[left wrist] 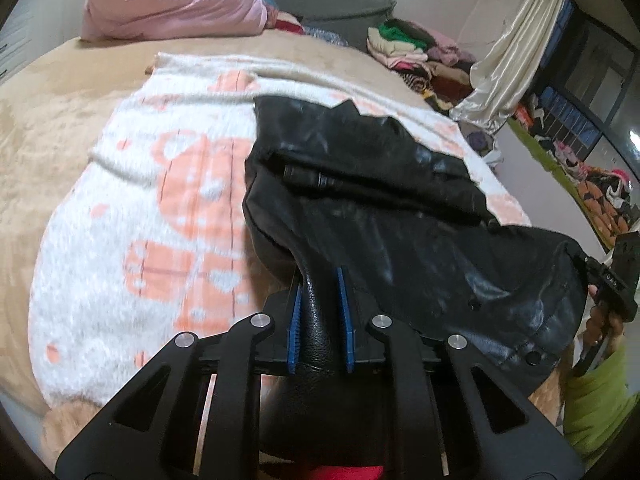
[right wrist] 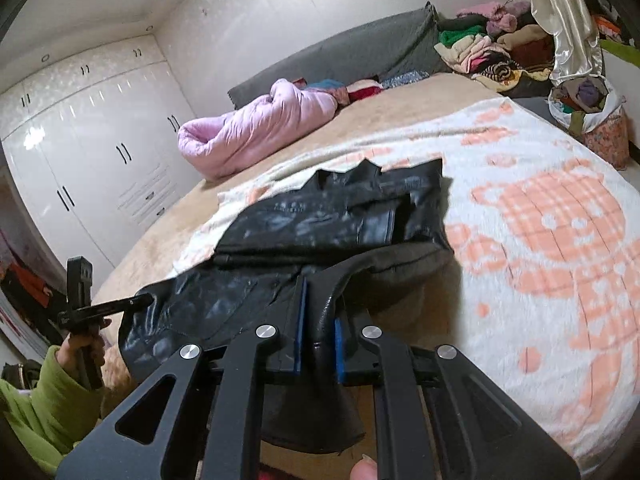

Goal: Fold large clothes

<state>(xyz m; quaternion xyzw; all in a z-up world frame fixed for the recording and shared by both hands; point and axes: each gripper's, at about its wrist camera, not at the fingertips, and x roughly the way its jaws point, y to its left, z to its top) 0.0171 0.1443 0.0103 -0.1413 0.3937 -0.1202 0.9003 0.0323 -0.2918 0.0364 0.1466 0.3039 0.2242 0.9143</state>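
- Now my left gripper (left wrist: 320, 300) tilts downward, clamped on the black leather jacket (left wrist: 380, 200).
- Right gripper (right wrist: 318, 320) likewise pinches its hem (lifted).
- One jacket, two grippers, one blanket (left wrist: 120, 240).

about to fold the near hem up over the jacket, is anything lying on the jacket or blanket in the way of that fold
Nothing visible does. The left gripper and right gripper are each shut on the near edge of the black leather jacket. Its far half lies flat on the white and orange blanket with nothing on top; the pink quilt sits well beyond.
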